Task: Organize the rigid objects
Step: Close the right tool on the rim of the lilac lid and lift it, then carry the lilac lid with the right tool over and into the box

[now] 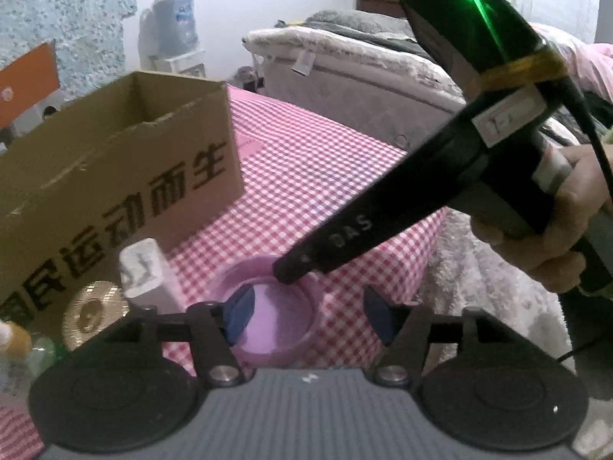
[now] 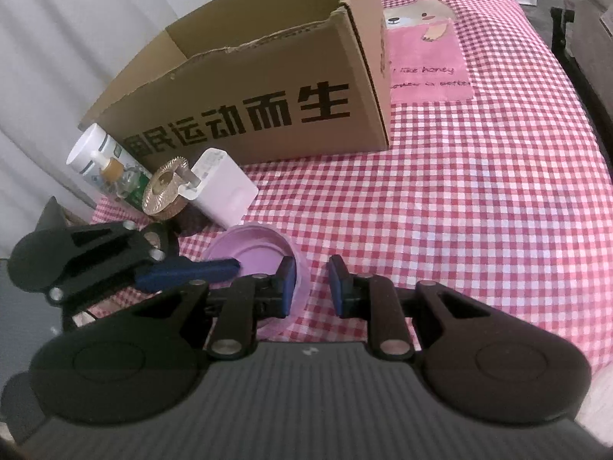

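Pink bowl (image 1: pixel 274 316) sits on the red-and-white checked cloth (image 1: pixel 306 176) of the counter, low in front of both cameras, with its hollow side up. In the left wrist view the left claw (image 1: pixel 306 316) is spread wide around the bowl: one blue pad (image 1: pixel 239 316) is inside the bowl at its left wall, the other stands outside past the right rim, and neither clearly presses on it. The right claw (image 2: pixel 310 287) is also open, at a middle width. Its left pad (image 2: pixel 287 287) is at the right rim of the bowl (image 2: pixel 254 253) and its right pad is over bare cloth (image 2: pixel 459 211), so it holds nothing. From the left wrist camera the black body of the right gripper comes down from the upper right, a green light on its top, held by a hand (image 1: pixel 544 226), and its tip ends just at the far rim of the bowl.

Behind the bowl stands an open cardboard box (image 2: pixel 268 88) with black Chinese letters printed on its front wall. Near the left front corner of the box there is a small group: a white charger (image 2: pixel 226 188) lying tilted, a round gold lid (image 2: pixel 164 191) touching it, and further left a white bottle (image 2: pixel 92 153) lying down with a small pump bottle (image 2: pixel 115 170) just beside it. A pink patch with a bear picture (image 2: pixel 425 38) is on the cloth to the right of the box
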`<state>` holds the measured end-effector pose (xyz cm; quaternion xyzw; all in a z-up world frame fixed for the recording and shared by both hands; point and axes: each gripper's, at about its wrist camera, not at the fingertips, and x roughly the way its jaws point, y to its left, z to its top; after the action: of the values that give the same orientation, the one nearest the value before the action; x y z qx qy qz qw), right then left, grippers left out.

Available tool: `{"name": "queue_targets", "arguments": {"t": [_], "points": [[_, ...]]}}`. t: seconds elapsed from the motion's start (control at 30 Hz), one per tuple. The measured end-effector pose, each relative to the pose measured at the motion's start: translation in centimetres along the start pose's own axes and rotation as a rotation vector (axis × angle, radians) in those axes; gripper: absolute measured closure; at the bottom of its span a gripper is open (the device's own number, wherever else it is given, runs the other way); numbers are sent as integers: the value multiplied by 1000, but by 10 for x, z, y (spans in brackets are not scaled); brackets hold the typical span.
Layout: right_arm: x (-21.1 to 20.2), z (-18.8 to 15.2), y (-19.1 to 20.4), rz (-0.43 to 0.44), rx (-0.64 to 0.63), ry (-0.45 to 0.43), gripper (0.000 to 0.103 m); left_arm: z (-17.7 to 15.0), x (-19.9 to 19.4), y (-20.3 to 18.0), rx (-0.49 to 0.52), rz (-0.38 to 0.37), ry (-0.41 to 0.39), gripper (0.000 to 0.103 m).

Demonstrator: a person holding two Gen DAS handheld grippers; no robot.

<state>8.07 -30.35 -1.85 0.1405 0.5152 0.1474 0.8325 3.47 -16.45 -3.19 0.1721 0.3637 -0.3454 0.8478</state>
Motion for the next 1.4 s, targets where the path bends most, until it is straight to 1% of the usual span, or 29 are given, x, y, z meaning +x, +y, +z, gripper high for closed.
{"name": "queue_targets", "arguments": {"t": [0.13,0.23,0.37,0.47,0.53,0.57,0.67,0.73,0.83,1.03,1.4], "points": [[-2,-2,-2,8,12,-13,85,-1,1,5,-4,51,2,35],[-3,-2,-2,20,29,-15,82,-3,3,9,-18,58,4,35],[-2,-3,1,11,16,-18,82,-1,5,7,-7,76,7,35],[-2,-3,0,11,15,-19,83,-1,0,6,-10,90,3,32],[-2,-3,0,16,15,-19,83,-2,-1,8,-15,92,2,28],[-2,-3,-1,18,16,-20,83,-2,0,9,-18,94,6,25],[-1,-2,-1,20,18,-22,83,-4,7,12,-29,90,42,24],[-2,-3,-2,24,22,-22,83,-5,13,14,-42,76,69,24],[-2,-3,-1,24,29,-24,83,-6,19,14,-58,68,84,24],[-5,-4,1,29,40,-21,81,-6,22,14,-61,78,77,29],[-5,-7,5,29,46,-28,81,-5,24,13,-69,81,60,30]]}}
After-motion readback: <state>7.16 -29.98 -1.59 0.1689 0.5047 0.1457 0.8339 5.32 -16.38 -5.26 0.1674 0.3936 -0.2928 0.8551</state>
